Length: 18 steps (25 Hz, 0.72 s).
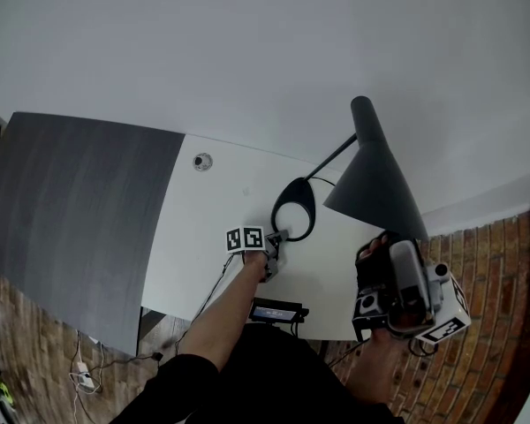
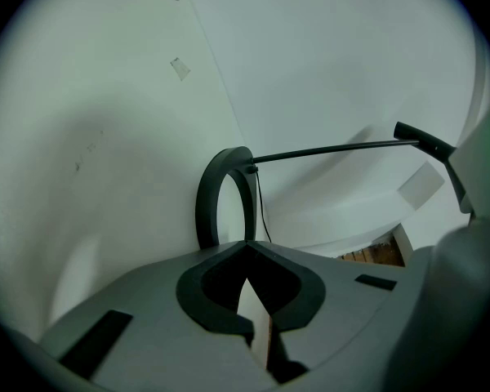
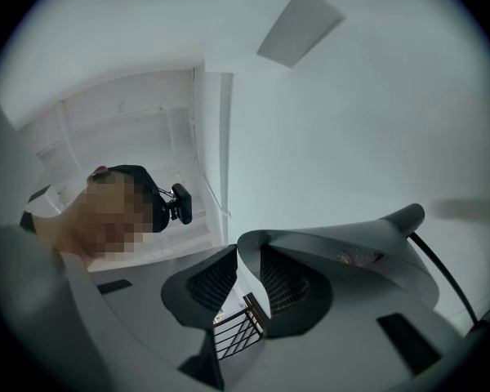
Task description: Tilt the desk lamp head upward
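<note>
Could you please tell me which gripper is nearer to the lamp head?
Right. The right gripper grips the lower rim of the lamp head; the left gripper sits by the ring base, farther away.

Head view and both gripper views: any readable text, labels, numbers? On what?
No readable text in any view.
Marker cubes: black-and-white squares only, no characters.
Small screen at the desk edge: too small to read.
Tag on the desk: blurred.
On the lamp head: no print visible.
</note>
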Each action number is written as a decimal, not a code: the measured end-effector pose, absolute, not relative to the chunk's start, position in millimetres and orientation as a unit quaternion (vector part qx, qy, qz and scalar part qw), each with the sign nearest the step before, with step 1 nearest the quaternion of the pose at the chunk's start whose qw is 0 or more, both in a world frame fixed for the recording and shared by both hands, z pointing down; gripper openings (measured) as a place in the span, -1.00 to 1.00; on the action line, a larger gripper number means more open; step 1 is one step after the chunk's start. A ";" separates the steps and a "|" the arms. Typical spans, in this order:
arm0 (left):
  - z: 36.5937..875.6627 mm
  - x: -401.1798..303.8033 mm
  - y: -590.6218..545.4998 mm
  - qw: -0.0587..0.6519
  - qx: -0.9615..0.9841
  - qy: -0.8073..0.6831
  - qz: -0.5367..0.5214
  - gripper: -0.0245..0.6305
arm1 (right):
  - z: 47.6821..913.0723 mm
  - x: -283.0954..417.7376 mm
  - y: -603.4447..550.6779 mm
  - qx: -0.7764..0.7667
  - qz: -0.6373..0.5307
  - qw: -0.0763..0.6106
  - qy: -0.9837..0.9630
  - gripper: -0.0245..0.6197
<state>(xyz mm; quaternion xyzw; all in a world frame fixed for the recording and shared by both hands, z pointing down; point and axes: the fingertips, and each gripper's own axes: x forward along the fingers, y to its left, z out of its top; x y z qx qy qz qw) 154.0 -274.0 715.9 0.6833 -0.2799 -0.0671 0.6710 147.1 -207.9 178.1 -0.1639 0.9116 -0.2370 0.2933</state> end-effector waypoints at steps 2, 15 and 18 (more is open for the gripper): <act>716.0 153.3 -274.0 0.670 0.684 -0.280 -0.068 -0.90 | 177.4 146.3 -209.0 -0.164 -0.238 0.291 0.912 -0.64; 716.5 152.6 -273.8 0.668 0.686 -0.281 -0.065 -0.90 | 164.1 144.4 -216.8 -0.162 -0.239 0.295 0.911 -0.64; 716.7 152.8 -273.1 0.670 0.685 -0.280 -0.064 -0.90 | 161.2 144.3 -219.0 -0.160 -0.246 0.299 0.908 -0.64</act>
